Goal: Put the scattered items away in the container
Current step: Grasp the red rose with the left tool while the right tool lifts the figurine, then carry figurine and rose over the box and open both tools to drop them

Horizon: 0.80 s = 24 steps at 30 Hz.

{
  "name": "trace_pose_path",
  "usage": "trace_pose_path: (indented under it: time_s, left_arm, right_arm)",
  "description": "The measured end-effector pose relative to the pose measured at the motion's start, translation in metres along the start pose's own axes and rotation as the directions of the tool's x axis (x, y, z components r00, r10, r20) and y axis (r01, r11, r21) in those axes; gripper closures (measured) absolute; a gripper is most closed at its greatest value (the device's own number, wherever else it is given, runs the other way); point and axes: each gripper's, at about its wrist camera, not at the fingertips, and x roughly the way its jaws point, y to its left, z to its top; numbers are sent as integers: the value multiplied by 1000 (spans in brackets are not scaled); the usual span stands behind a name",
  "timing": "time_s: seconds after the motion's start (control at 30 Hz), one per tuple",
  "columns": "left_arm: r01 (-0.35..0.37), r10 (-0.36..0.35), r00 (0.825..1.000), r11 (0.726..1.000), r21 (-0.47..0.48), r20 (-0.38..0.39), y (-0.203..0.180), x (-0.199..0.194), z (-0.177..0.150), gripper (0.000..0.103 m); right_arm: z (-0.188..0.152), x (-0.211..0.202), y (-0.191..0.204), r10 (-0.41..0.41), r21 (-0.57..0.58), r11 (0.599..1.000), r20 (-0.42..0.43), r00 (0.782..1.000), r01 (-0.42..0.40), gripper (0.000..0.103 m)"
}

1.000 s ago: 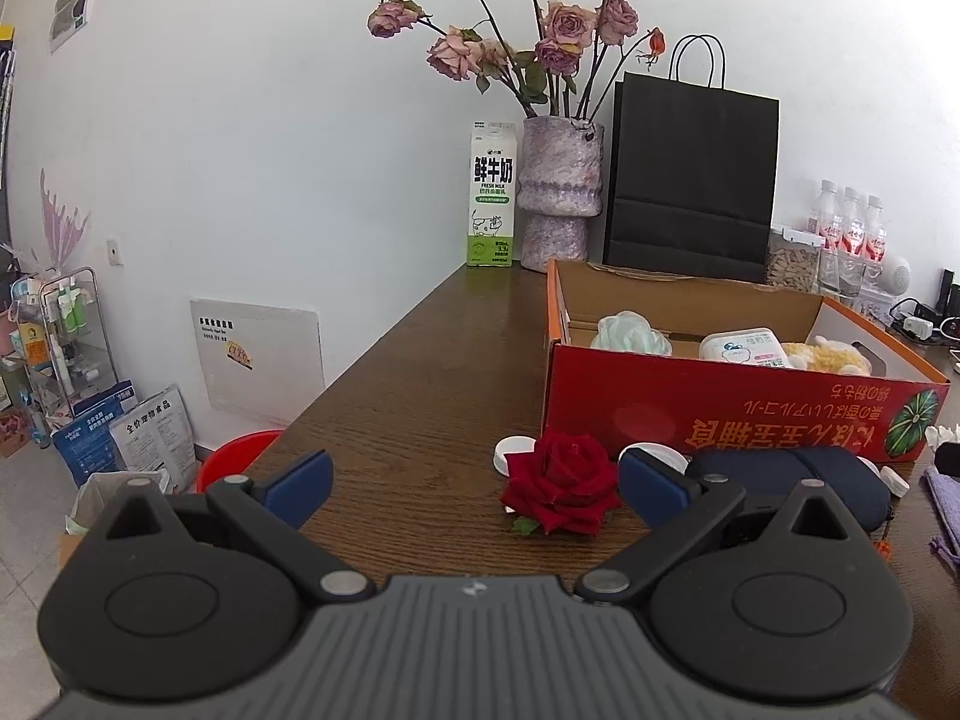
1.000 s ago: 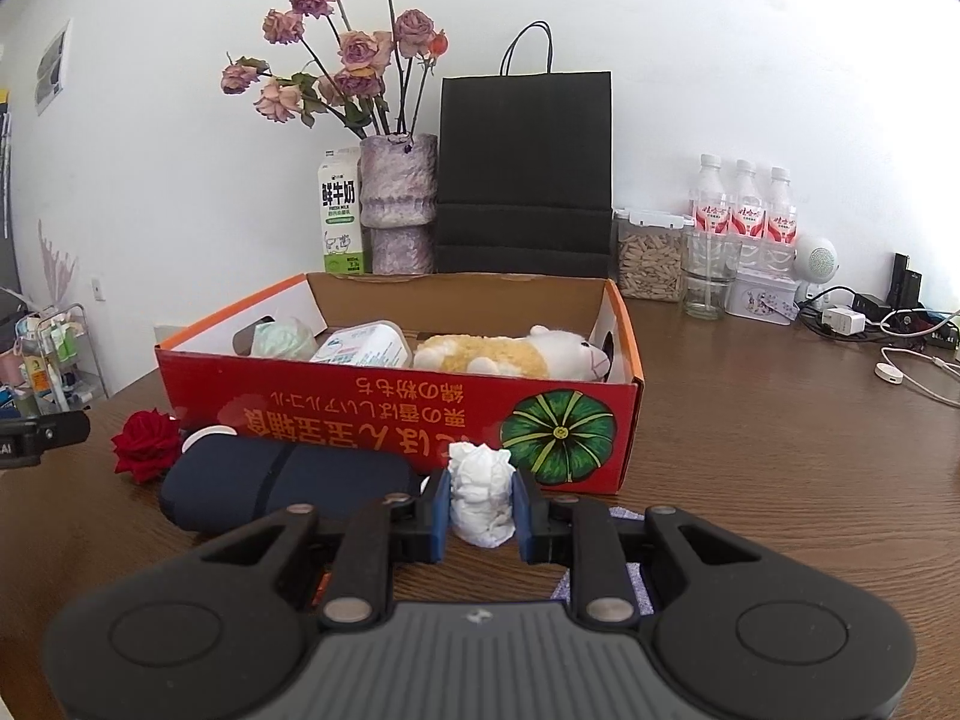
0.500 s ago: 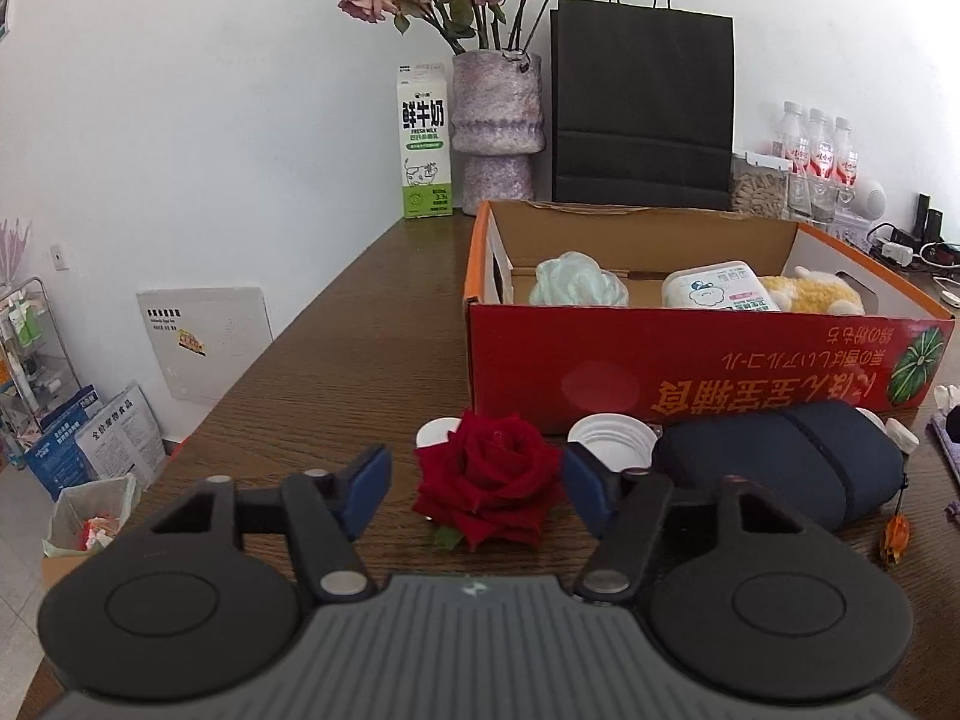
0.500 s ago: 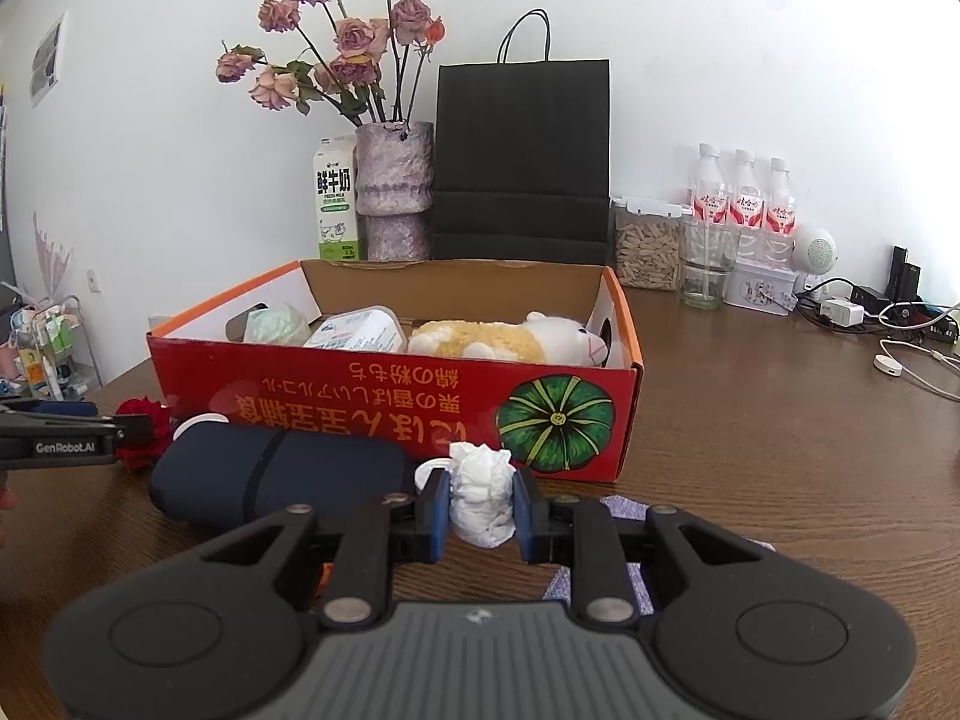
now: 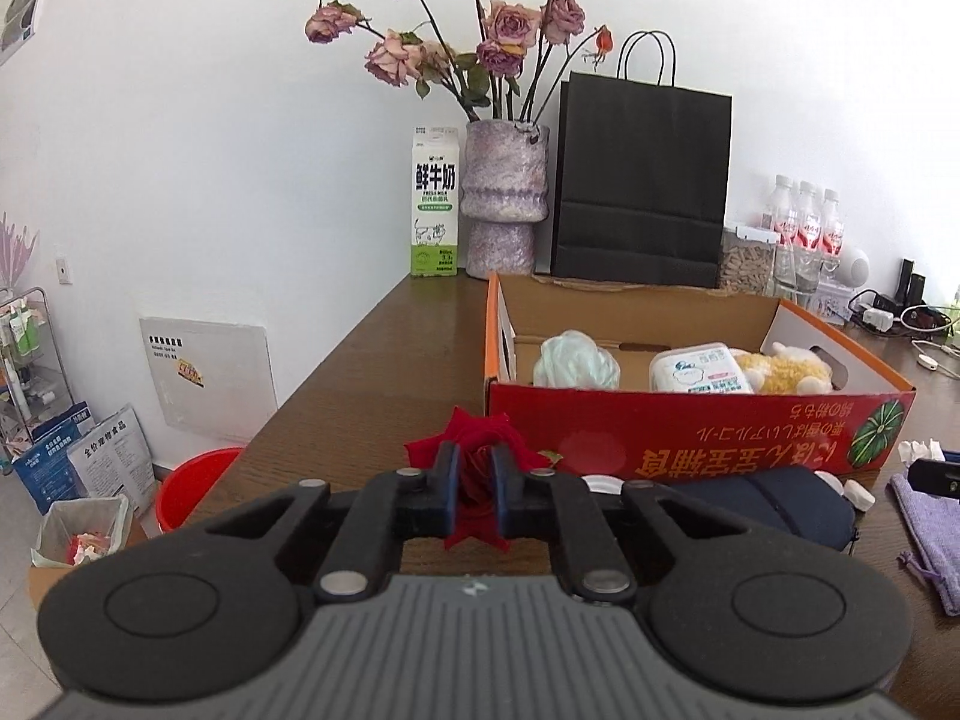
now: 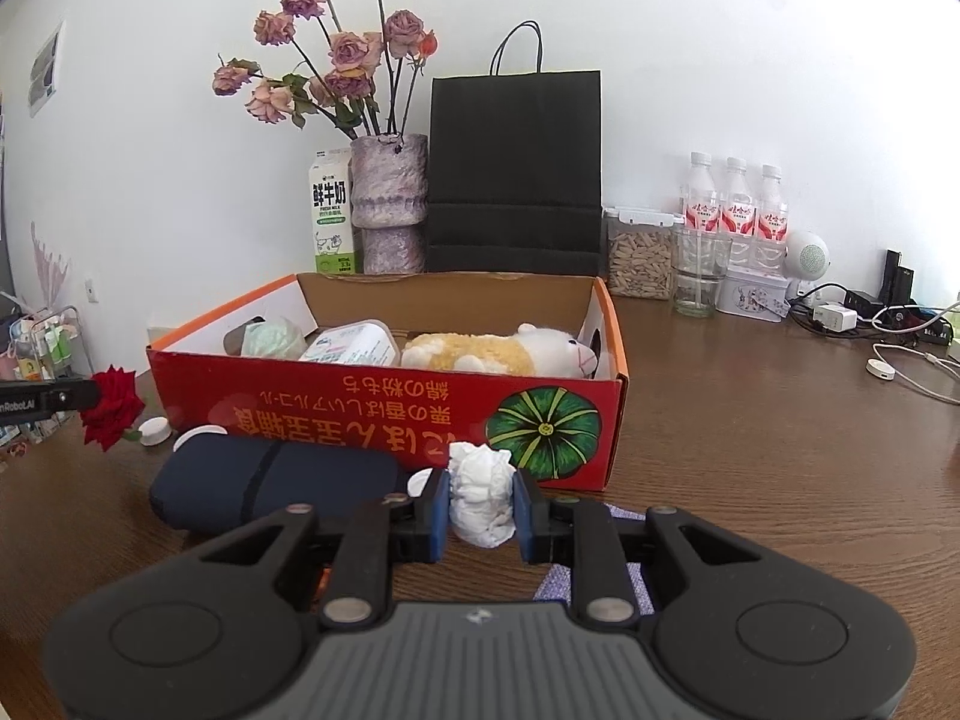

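Observation:
My left gripper [image 5: 475,483] is shut on a red rose [image 5: 474,468], squeezed between the blue pads and lifted a little off the table; in the right wrist view the red rose [image 6: 111,402] hangs at the far left. My right gripper [image 6: 480,501] is shut on a crumpled white tissue [image 6: 482,495] just in front of the red cardboard box [image 6: 384,414]. The box [image 5: 690,438] holds a pale green bundle [image 5: 576,360], a white wipes pack [image 5: 699,369] and a yellow plush toy [image 5: 780,372].
A dark blue pouch [image 6: 270,480] lies in front of the box with white caps [image 6: 156,431] beside it, and a purple cloth bag [image 5: 927,516] lies at the right. A vase [image 5: 507,204], milk carton [image 5: 435,204], black paper bag [image 5: 642,180] and water bottles [image 6: 738,210] line the back wall.
The left gripper's jaws closed from wide open onto the rose and lifted it slightly. The right gripper kept still, holding the tissue.

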Motion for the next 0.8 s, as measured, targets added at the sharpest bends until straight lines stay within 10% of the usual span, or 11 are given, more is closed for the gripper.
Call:
trace_pose_path:
  time_s: [0.8]
  left_arm:
    - [130,-127,974,991,-6,186,-54,10,65,93]
  right_arm:
    - [80,24,24,54,-7,999,186,981,-53,82]
